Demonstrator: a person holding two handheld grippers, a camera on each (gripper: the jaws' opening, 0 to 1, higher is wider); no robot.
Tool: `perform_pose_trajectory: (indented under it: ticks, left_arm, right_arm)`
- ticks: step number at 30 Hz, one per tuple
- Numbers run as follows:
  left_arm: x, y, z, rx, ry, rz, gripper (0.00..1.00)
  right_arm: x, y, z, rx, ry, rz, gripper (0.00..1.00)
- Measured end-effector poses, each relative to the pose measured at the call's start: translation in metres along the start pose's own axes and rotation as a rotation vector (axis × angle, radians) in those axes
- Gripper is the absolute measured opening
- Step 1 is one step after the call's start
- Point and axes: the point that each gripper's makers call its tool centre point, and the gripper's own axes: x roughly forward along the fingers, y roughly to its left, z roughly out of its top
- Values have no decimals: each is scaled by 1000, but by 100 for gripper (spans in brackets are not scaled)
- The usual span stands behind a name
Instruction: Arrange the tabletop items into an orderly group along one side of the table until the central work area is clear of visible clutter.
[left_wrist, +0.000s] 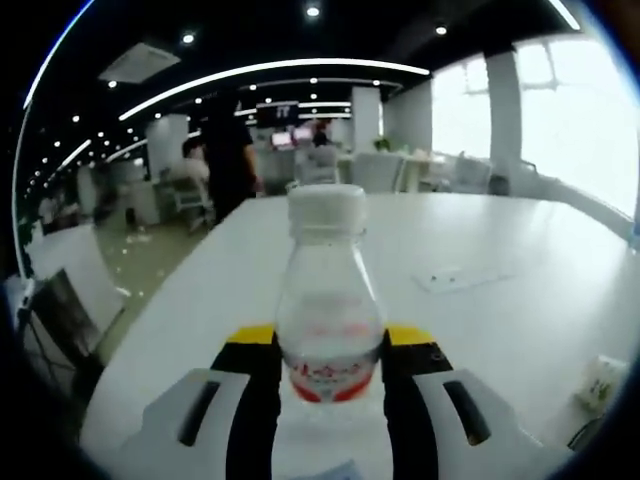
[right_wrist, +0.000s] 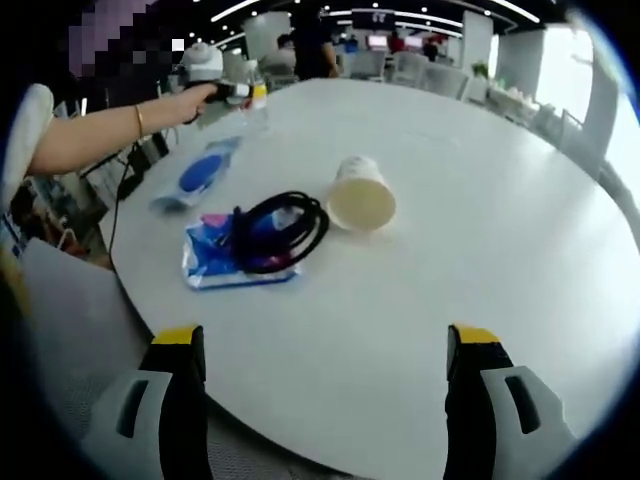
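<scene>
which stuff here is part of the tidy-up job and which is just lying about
Part of the job: bottle clamped in the left gripper; paper cup on its side; black cable on a blue packet; blue pouch.

Just there: background chairs, flat sheet on the table.

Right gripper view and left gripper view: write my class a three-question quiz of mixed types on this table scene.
1. True or false: the left gripper is shut on the bottle.
2. The cup is: A upright, B on its side, C stacked.
3. Fill in: the black cable lies on a blue ____.

Key: 1 true; 2 B; 3 packet. The right gripper is open, over the table edge.
</scene>
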Motion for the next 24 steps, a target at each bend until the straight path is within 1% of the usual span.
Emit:
perform_pose_trajectory:
  ticks: [1, 2, 3, 4, 5, 7, 11, 12, 17, 24]
  left_arm:
    - [1, 1, -4, 0, 10, 2, 36]
    - [1, 2, 8, -5, -69, 13, 36]
    - [2, 0, 5, 13, -45, -4, 36]
    - [1, -2, 2, 16, -24, -2, 36]
    - [0, -2, 1, 20, -19, -2, 36]
    - [-2, -4, 0, 24, -23, -1, 36]
    - [-4, -3, -4, 9, -22, 1, 36]
    - [-4, -4, -3, 5, -29, -5, 36]
    - [-5, -3, -3, 4, -27, -3, 36]
    - [-4, -2, -3, 23, -34, -13, 37]
  right_arm:
    - [0, 0, 0, 0, 2, -1, 99]
    - [0, 0, -1, -1, 3, -2, 99]
    - [0, -1, -1, 0, 3, -2, 99]
    - [-1, -1, -1, 1, 2, -2, 99]
    - [-1, 0, -2, 1, 4, -2, 99]
    - [-1, 0, -2, -3, 7, -3, 99]
    - [-1, 0, -2, -3, 6, -1, 99]
    - [-1, 0, -2, -6, 7, 0, 99]
    - [-1, 0, -3, -9, 11, -1, 99]
    - [-2, -1, 0, -4, -3, -4, 99]
